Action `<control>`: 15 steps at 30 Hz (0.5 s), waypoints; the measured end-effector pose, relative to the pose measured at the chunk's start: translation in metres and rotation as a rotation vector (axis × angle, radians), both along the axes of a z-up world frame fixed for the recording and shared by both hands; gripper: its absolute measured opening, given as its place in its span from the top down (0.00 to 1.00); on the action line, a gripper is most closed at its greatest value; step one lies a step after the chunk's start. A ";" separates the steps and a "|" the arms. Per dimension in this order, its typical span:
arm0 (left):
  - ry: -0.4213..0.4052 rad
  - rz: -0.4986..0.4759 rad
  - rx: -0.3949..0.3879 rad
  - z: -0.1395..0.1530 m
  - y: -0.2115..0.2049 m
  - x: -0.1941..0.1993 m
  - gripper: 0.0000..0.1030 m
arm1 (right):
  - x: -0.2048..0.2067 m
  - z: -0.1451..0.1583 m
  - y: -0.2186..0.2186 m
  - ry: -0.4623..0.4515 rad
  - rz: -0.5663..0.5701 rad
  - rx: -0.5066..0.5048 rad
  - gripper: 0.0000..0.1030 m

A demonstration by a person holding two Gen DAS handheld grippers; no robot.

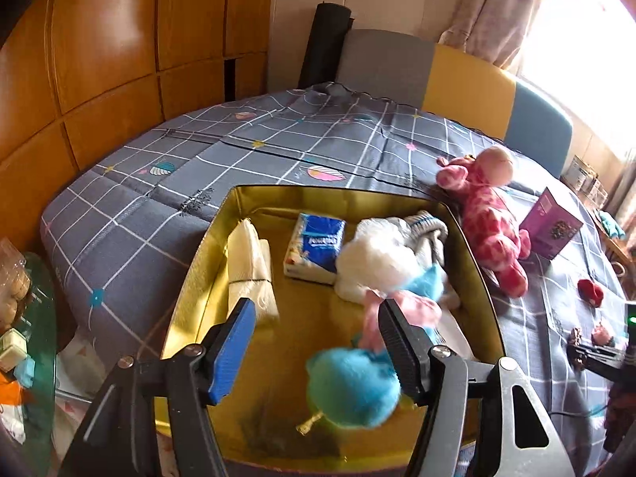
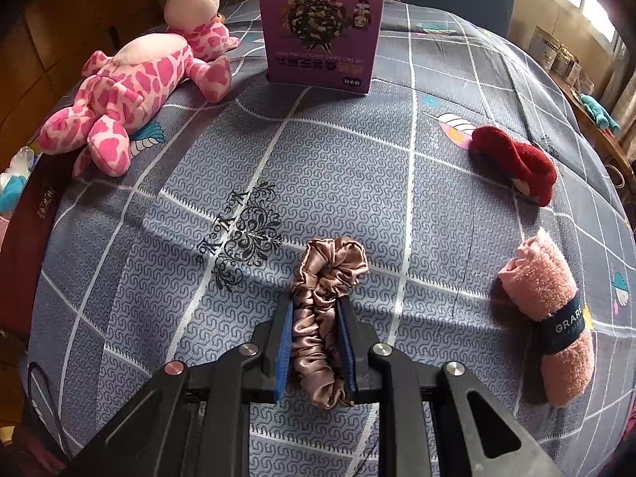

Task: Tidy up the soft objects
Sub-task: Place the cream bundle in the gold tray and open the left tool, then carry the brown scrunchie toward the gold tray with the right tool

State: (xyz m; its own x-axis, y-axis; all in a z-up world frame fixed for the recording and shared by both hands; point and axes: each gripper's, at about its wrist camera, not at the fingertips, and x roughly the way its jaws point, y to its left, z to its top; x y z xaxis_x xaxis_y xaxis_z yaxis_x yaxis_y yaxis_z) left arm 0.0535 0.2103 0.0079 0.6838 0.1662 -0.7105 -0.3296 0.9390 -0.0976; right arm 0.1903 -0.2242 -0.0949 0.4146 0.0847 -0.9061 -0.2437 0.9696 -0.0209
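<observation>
Daylight enters through the overexposed window (image 1: 588,39), blown to white glare. The blue-and-pink plush toy (image 1: 353,389) is motion-blurred. Fisheye distortion curves both views' edges; corners are vignetted dark.

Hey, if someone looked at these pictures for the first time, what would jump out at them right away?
Probably the pink spotted plush sprawled on the grey checked bedspread, left of the upright purple box. Next, the satin scrunchie pinched between the right gripper jaws. In the left view, the gold bin holds tissue packs and soft toys, with a blurred blue plush under the open left gripper.
</observation>
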 end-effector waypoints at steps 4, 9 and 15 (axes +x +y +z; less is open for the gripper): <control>0.001 -0.007 0.010 -0.001 -0.010 -0.006 0.31 | 0.000 0.000 0.001 -0.003 0.001 -0.006 0.79; 0.018 -0.001 0.004 -0.003 -0.010 -0.009 0.30 | -0.001 -0.001 0.002 -0.009 0.005 -0.017 0.79; 0.032 0.007 -0.003 -0.010 -0.007 -0.014 0.28 | -0.003 0.000 0.003 -0.019 0.007 -0.029 0.79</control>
State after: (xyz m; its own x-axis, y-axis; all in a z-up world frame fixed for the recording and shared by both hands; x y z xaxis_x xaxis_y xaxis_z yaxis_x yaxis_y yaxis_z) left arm 0.0399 0.2029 -0.0018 0.6593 0.1688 -0.7327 -0.3396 0.9363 -0.0899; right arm 0.1873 -0.2214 -0.0949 0.4316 0.0615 -0.9000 -0.2497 0.9668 -0.0537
